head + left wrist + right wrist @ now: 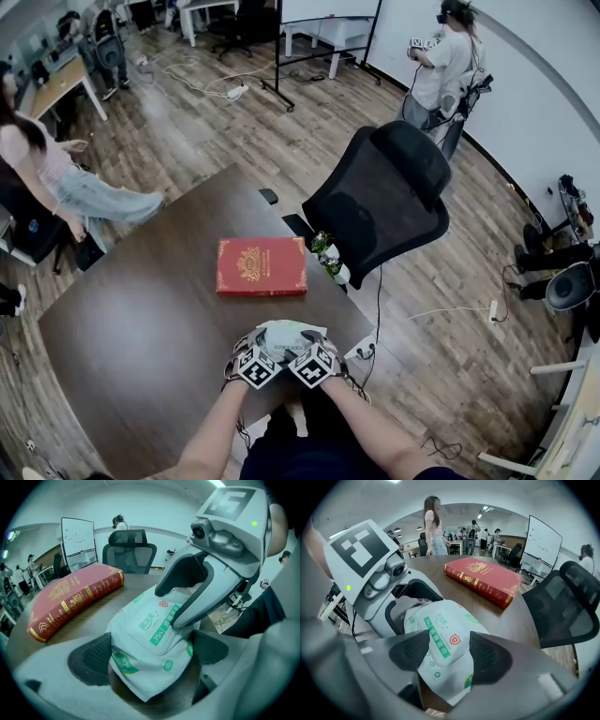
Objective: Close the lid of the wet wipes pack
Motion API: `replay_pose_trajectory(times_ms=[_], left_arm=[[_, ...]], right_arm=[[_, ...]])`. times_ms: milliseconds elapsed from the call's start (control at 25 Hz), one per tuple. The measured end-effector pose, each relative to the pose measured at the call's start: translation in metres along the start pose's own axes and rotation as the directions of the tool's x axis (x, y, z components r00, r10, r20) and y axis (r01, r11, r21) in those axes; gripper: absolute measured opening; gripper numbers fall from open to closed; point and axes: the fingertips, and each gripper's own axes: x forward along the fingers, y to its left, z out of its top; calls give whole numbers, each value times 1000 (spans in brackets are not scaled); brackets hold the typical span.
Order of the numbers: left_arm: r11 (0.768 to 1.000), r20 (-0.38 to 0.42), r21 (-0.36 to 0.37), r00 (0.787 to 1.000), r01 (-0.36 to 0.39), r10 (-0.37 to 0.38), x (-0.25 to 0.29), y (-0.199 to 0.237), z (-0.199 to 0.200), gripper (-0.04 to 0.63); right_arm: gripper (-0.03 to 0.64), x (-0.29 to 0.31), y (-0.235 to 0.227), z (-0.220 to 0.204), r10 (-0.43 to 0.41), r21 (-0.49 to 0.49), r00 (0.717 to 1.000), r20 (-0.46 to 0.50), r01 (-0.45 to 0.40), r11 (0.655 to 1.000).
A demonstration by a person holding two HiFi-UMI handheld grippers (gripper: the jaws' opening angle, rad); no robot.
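The pack (286,335) is being kept on the worktop (141,328), just on the person's side of the book (262,266). It is being clamped at its two sides by the fingers (93,657) of the left gripper (150,656). The fingers (490,656) of the right gripper (446,654) are being held slightly apart over the lid (439,641), which is lying flat on the pack. One of them is being rested on the lid.
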Motion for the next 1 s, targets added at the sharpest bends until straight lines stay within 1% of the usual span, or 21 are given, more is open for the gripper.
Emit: replay_pose_trajectory(times_ms=[240, 400, 560, 680, 760, 840, 1000], left_arm=[[1000, -9, 3, 1000, -8, 8, -1, 0, 1, 538], [1000, 10, -13, 1000, -17, 17, -5, -2, 2, 549], [999, 57, -44, 998, -26, 29, -17, -7, 4, 569], [997, 117, -61, 992, -46, 53, -32, -9, 9, 586], [995, 161, -81, 985, -51, 64, -43, -12, 12, 598], [992, 203, -117, 976, -52, 75, -55, -15, 13, 600], [980, 283, -183, 950, -80, 130, -88, -20, 19, 600]], right_arm=[[284, -2, 1, -1, -8, 6, 1000, 1, 8, 1000], [284, -2, 1, -1, -3, 15, 1000, 2, 3, 1000], [284, -2, 1, -2, 8, 22, 1000, 4, -8, 1000], [284, -2, 0, -2, 11, 31, 1000, 2, -11, 999], [284, -1, 0, -2, 10, 37, 1000, 4, -10, 999], [284, -1, 0, -2, 8, 41, 1000, 7, -9, 999], [284, -1, 0, -3, 1, 42, 1000, 8, -1, 999]])
